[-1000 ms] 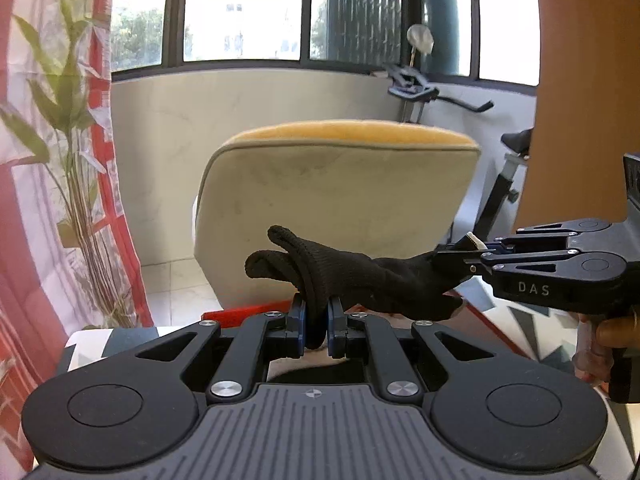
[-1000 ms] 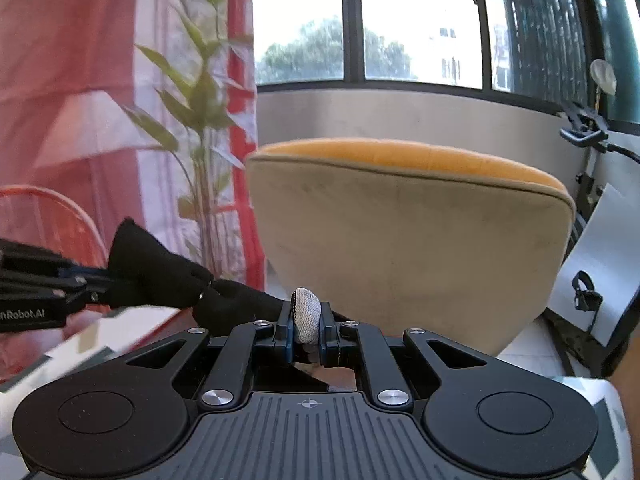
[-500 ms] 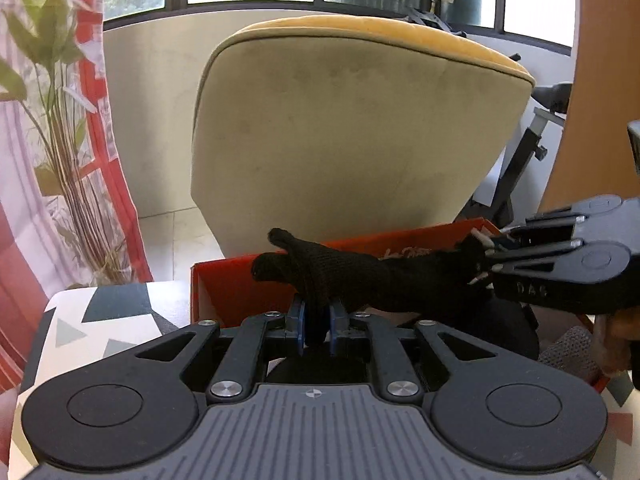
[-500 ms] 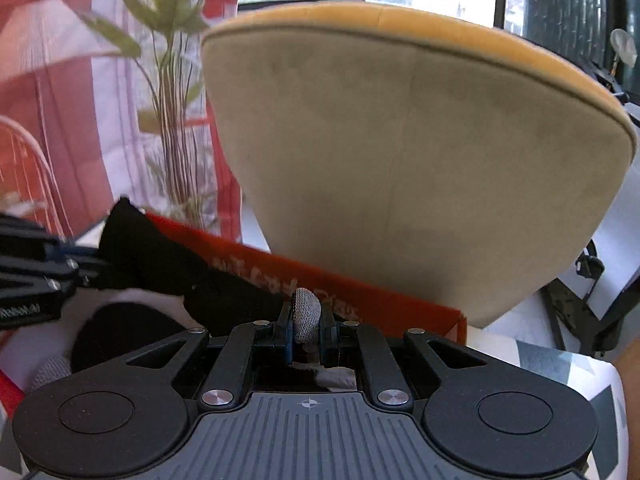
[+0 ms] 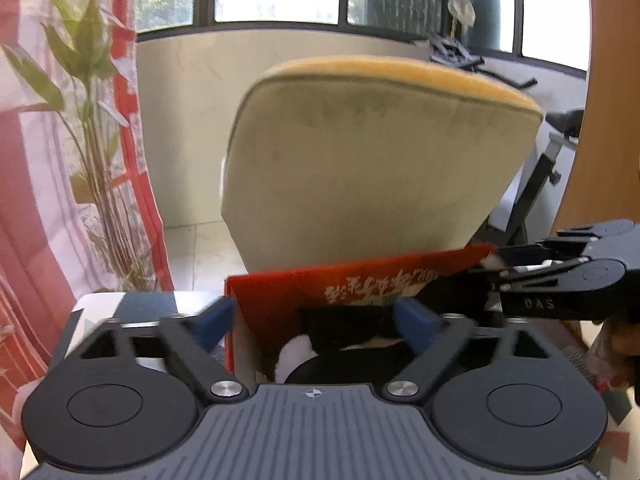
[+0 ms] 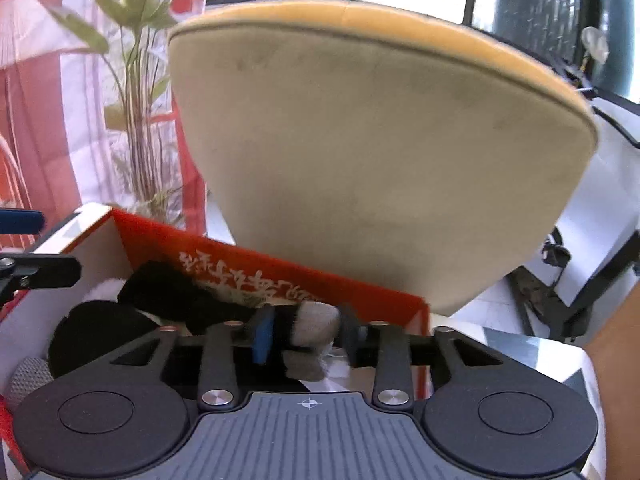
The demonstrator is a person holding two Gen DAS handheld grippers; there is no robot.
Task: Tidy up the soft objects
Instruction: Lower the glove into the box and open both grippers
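Jaws on the left gripper point(image 5: 316, 318) stand spread wide, having just been opening, with the blue pads far apart: one pad sits outside the left wall of the red cardboard box point(image 5: 280, 304) and the other over its interior. The black knit glove point(image 5: 344, 322) lies between them, inside the box, and neither pad presses on it. In the right wrist view the right gripper point(image 6: 306, 334) has its jaws partly parted, also just opening; the glove's pale grey cuff point(image 6: 316, 322) sits in the gap between the blue pad and the dark pad, and whether either pad touches it cannot be told through the blur. From there the glove point(image 6: 176, 292) stretches leftward across the box point(image 6: 360, 292), lying along the far wall with its white printed characters, on top of a black-and-white plush item point(image 6: 96, 320). A grey mesh-textured object point(image 6: 28, 380) shows at the box's near left corner. The box rests on a tabletop point(image 6: 516, 356) with a grey and white geometric pattern. Behind it stands a beige chair back with a yellow top point(image 6: 380, 160), and a leafy plant point(image 6: 136, 80) rises before a red and white curtain point(image 5: 24, 200). At the right edge of the left wrist view, a person's hand point(image 5: 618, 344) grips the right gripper's body.
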